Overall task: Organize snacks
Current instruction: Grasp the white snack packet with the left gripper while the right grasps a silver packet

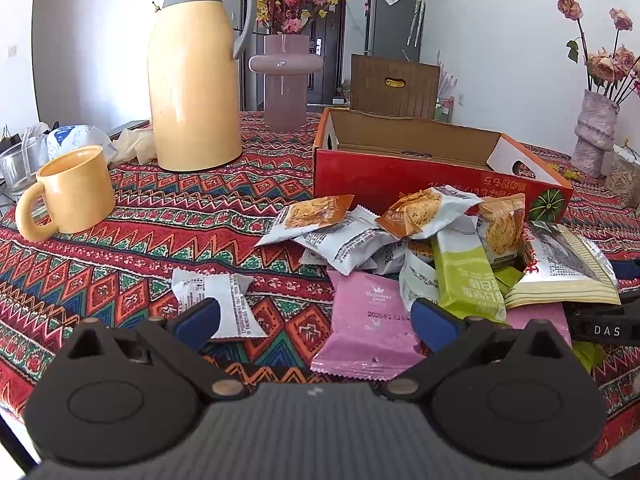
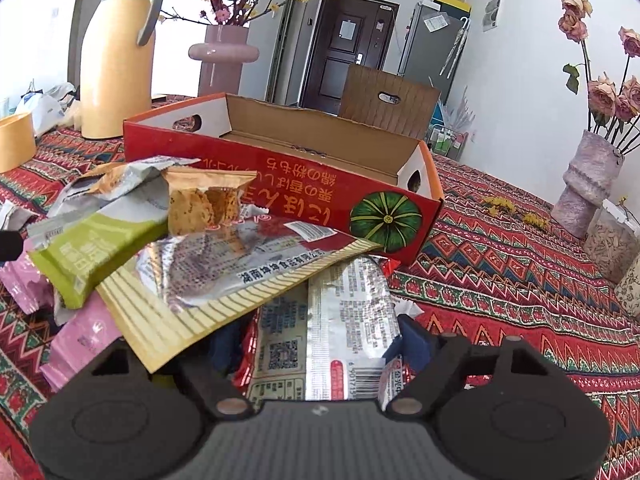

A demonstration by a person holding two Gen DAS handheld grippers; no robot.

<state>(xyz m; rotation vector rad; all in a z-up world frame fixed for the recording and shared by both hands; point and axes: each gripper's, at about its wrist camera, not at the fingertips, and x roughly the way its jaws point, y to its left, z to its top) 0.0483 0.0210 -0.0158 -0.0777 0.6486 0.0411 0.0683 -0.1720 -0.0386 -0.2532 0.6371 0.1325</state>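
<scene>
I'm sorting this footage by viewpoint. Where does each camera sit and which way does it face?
Left wrist: on the left gripper, looking down over the snack pile toward the yellow thermos; its open jaws show.
Right wrist: on the right gripper, jaws around a silver snack packet.
Shared: red cardboard box, green packet.

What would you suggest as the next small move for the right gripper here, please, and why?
Probably close the right gripper fully on the silver-and-red packet: the packet lies between its fingers, which stand partly apart. The red cardboard box just behind looks empty, ready to receive it.
</scene>
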